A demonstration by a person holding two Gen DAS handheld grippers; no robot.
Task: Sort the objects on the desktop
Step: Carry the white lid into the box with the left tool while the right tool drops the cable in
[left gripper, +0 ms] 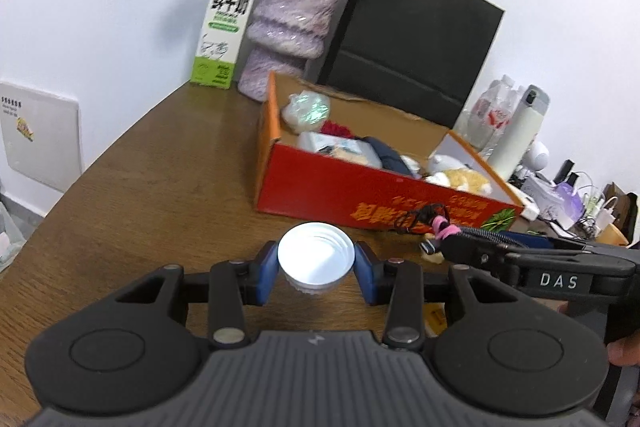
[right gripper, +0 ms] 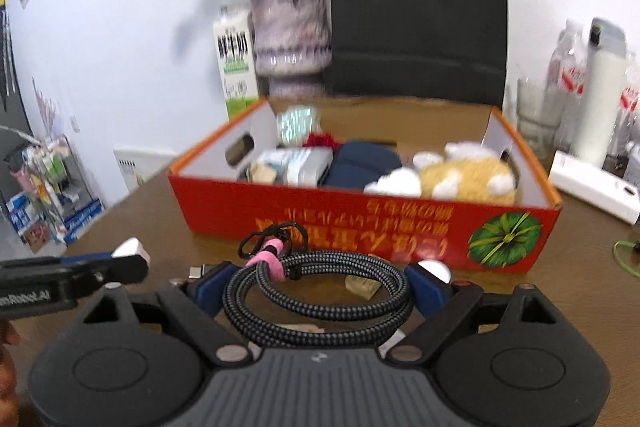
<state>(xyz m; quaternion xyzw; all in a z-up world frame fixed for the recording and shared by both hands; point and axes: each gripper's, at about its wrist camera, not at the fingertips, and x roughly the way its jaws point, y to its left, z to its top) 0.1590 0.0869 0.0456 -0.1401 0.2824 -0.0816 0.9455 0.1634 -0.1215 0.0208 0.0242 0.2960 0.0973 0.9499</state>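
Lettering reading "DAS" shows white on the black arm of the right gripper [left gripper: 432,247] where it enters the lower right of the left wrist view, and part of a word, "nRobot.AI", runs along the left gripper [right gripper: 128,255] at the left edge of the right wrist view. Large Chinese characters mark the green-and-white milk carton [left gripper: 222,23] at upper centre-left, and upside-down yellow characters run across the near wall of the red cardboard box [right gripper: 360,223], beside a green leaf emblem at its right end.

Centre frame in the left wrist view, the left gripper [left gripper: 316,267] has its blue pads pinching a white bottle cap [left gripper: 316,259], open side up, just above the brown wooden table [left gripper: 160,179]. In the right wrist view the right gripper [right gripper: 316,283] has its jaws closed on a coiled grey braided cable [right gripper: 320,303] bound with a pink strap, held in front of the box.

The open box holds a yellow-and-white plush toy [right gripper: 468,179] at right, a dark blue item in the middle, a pale packet and a shiny wrapped bundle toward the left. Behind it stand a purple vase of flowers [left gripper: 288,27] and a black paper bag [left gripper: 412,43]. At far right are a white flask [right gripper: 600,83] and plastic bottles
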